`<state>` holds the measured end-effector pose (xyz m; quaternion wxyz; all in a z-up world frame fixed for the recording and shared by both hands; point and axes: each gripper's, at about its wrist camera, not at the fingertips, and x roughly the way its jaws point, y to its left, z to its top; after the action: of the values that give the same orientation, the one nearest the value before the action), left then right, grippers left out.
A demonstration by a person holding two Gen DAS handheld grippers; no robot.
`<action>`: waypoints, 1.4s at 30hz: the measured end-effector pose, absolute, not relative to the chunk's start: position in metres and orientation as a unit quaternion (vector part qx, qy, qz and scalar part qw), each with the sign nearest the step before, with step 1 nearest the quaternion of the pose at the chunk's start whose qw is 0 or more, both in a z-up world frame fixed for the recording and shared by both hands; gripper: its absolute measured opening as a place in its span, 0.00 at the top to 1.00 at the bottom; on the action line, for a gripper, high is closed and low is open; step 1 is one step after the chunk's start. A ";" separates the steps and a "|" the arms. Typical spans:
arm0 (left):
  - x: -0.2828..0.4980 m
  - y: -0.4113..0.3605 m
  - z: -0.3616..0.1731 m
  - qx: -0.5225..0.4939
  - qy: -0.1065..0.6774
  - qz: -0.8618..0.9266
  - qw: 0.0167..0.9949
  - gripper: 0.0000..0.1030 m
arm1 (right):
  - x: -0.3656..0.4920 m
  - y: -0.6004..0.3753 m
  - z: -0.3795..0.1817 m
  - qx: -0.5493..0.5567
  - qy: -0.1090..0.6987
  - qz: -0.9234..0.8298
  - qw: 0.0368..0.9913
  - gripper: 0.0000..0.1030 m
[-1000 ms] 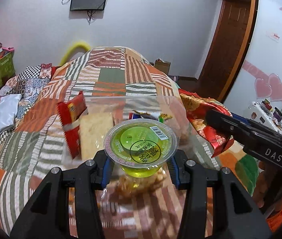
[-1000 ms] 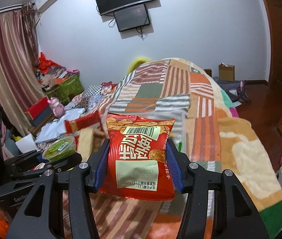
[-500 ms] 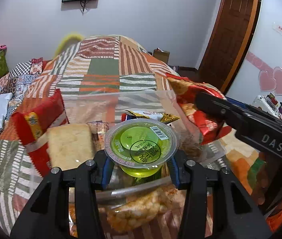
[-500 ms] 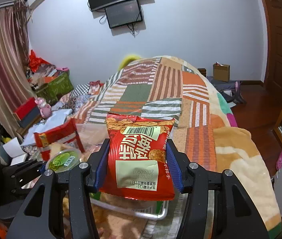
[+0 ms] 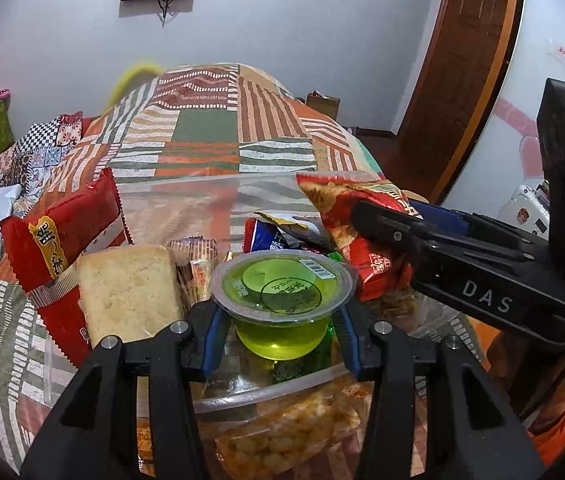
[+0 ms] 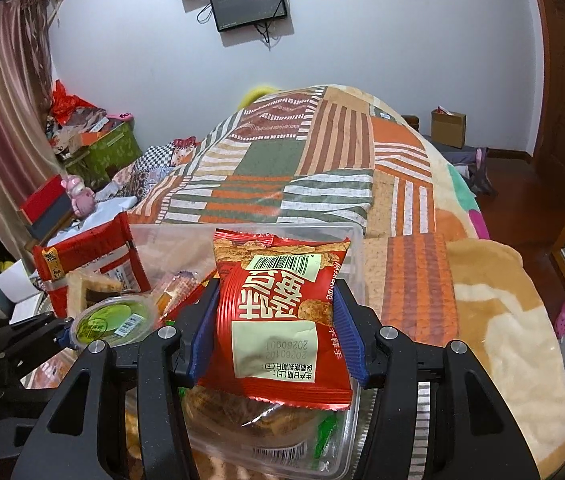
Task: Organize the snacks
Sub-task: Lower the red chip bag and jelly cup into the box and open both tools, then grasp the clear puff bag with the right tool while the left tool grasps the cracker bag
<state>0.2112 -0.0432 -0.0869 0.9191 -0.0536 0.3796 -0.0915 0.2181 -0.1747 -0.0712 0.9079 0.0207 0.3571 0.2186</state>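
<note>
My left gripper (image 5: 280,326) is shut on a green jelly cup (image 5: 284,300) and holds it over a clear plastic bin (image 5: 218,186) full of snacks on the bed. My right gripper (image 6: 276,330) is shut on a red snack packet (image 6: 282,320) and holds it over the same bin (image 6: 356,256). The jelly cup also shows in the right wrist view (image 6: 112,320), low at the left. The right gripper with its red packet (image 5: 366,240) shows in the left wrist view at the right.
The bin holds a pale bread slab (image 5: 128,288), a tall red packet (image 5: 58,240) at its left wall, a puffed-snack bag (image 5: 286,428) and other wrappers. A patchwork blanket (image 6: 322,160) covers the bed. Boxes and clutter (image 6: 94,148) stand at the left, a wooden door (image 5: 466,80) at the right.
Both grippers have moved forward and down over the bin, still holding their snacks. The bin's contents now sit closer beneath the jelly cup and the red packet.
</note>
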 end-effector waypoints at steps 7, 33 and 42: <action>0.210 -0.043 -0.090 -0.058 0.396 -0.097 0.911 0.48 | 0.216 -0.177 -0.071 0.010 0.362 0.210 0.908 0.39; 0.123 -0.006 -0.048 -0.033 0.336 -0.030 0.941 0.18 | 0.141 -0.178 -0.038 -0.003 0.325 0.234 0.916 0.27; 0.098 0.025 -0.077 -0.024 0.373 0.005 0.928 0.17 | 0.126 -0.160 -0.053 -0.015 0.339 0.260 0.904 0.26</action>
<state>0.0979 0.0251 -0.0769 0.9276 -0.0239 0.3727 0.0054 0.1257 -0.1600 -0.0526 0.9040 -0.0154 0.3392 0.2597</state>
